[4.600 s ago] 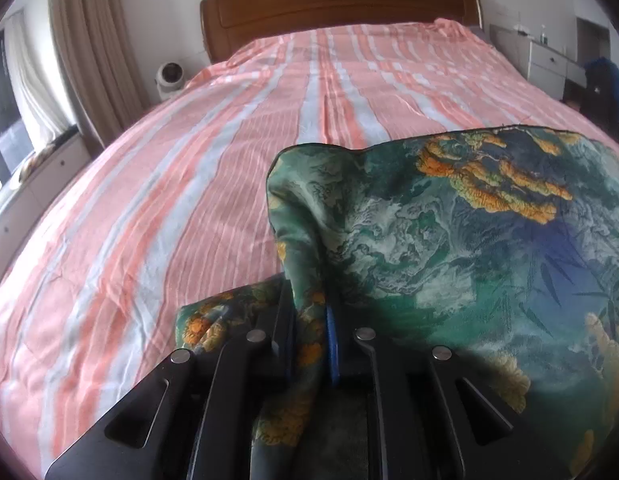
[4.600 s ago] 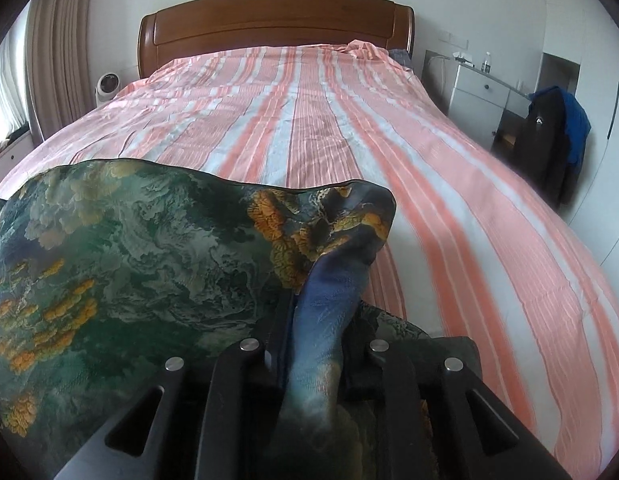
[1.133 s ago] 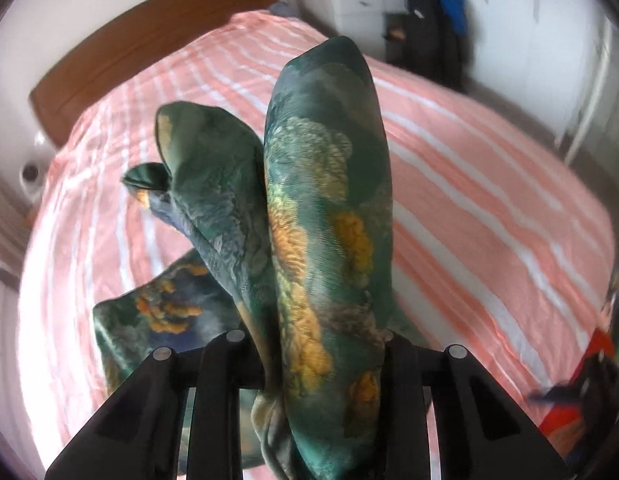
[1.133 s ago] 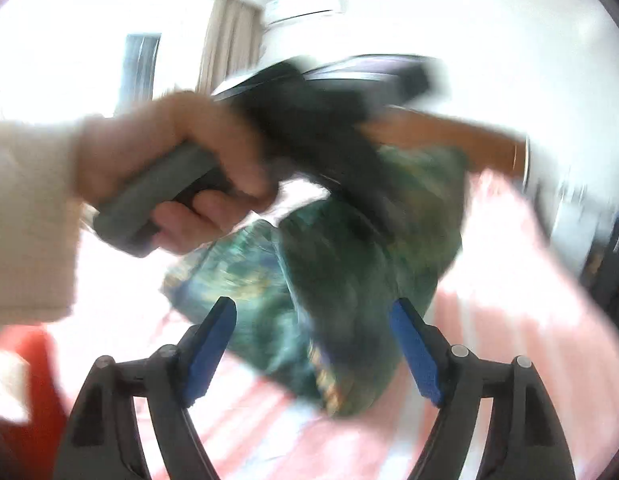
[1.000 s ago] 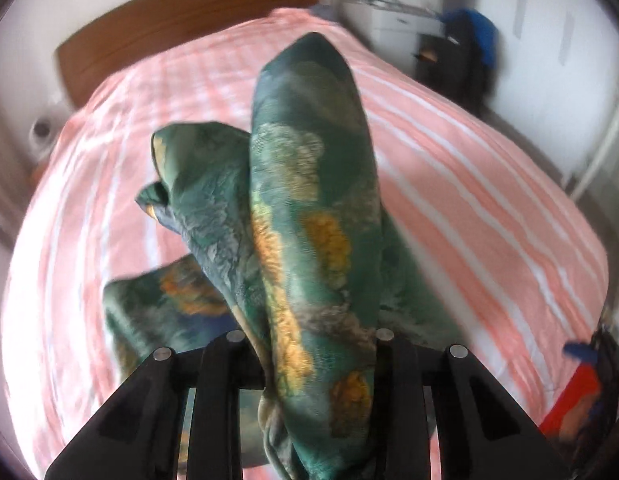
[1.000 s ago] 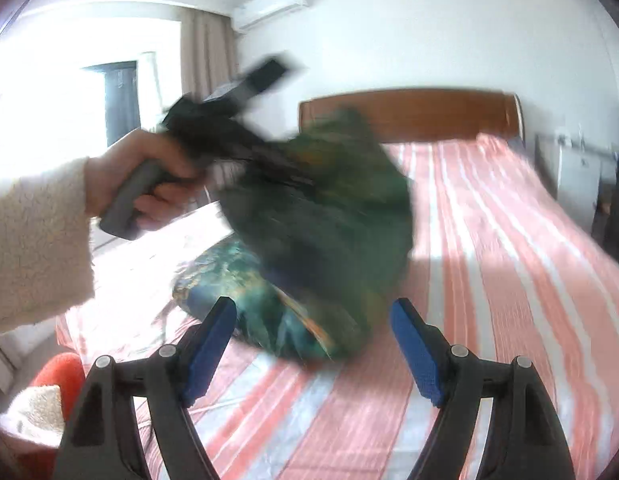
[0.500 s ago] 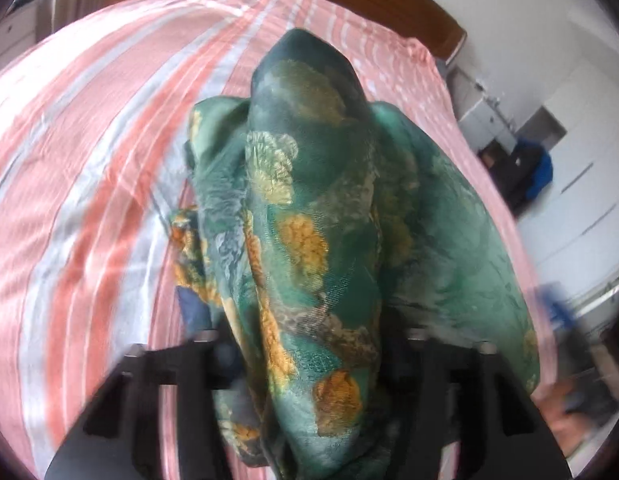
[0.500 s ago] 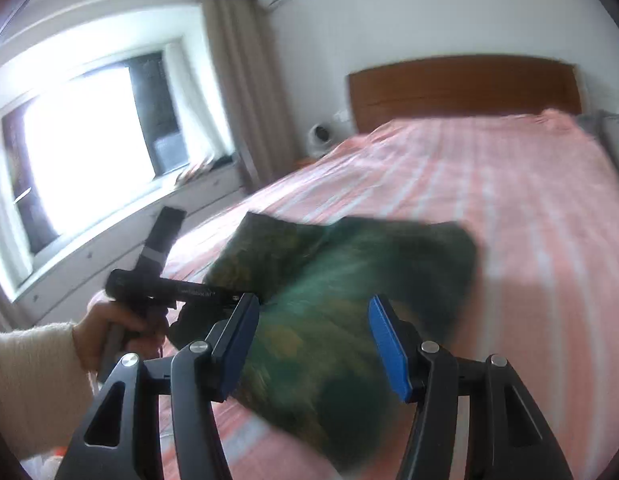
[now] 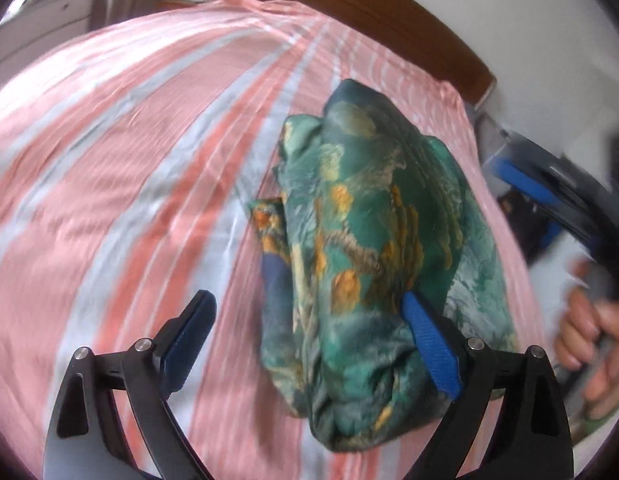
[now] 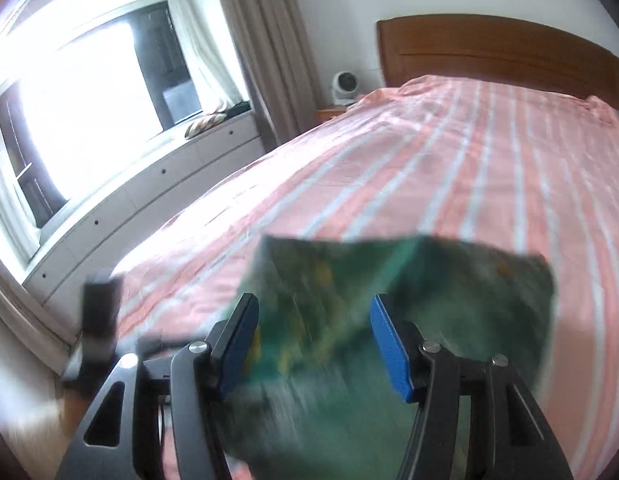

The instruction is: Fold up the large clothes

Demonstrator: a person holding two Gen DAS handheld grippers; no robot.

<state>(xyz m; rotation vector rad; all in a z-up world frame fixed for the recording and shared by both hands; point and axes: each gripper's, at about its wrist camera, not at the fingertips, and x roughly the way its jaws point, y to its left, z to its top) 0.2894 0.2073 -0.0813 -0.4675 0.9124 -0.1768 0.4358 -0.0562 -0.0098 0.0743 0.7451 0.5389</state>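
Left hand-held gripper (image 9: pixel 309 344): your jaws spread wide, garment between them, unpinched.
Right hand-held gripper (image 10: pixel 313 344): yours gapes too.
Green garment (image 9: pixel 373 264): bunched on the striped bed (image 9: pixel 129 140), one o'clock of your left fingers.

Background's pretty homey: a pink and white striped bedsheet (image 10: pixel 449 184) is covering the whole bed, with a wooden headboard (image 10: pixel 489 52) sitting behind it. A small white fan (image 10: pixel 343 84) is perching on a nightstand beside the bed, beige curtains (image 10: pixel 257 40) are hanging by the bright window (image 10: pixel 81 92), and white drawers (image 10: pixel 149 188) are running underneath.
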